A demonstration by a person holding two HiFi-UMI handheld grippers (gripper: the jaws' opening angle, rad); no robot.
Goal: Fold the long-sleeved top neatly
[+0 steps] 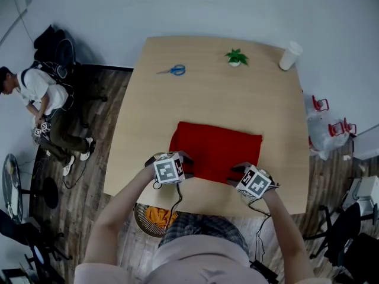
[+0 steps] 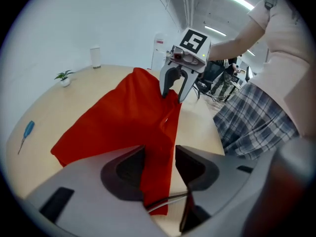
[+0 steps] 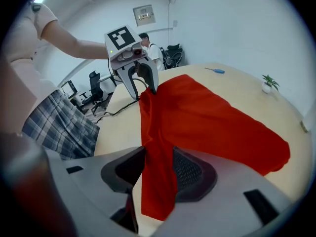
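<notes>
now, the red long-sleeved top (image 1: 216, 149) is lying as a folded rectangle towards the near edge of the table (image 1: 207, 93), and both tools are sitting on its near hem. the left gripper (image 2: 159, 164) is hanging open, cloth running loose through the gap with bare tabletop showing beside one pad. the right gripper (image 3: 158, 169) is also standing parted, the fabric draping slack between its pads rather than being pinched. it is looking like a fold edge being laid down square to the near edge, one tool at each near corner. blue-handled scissors (image 1: 173, 70), a small potted plant (image 1: 236, 57) and a paper cup (image 1: 290, 55) are waiting along the far edge, well apart from the top, so nothing is getting in the way.
</notes>
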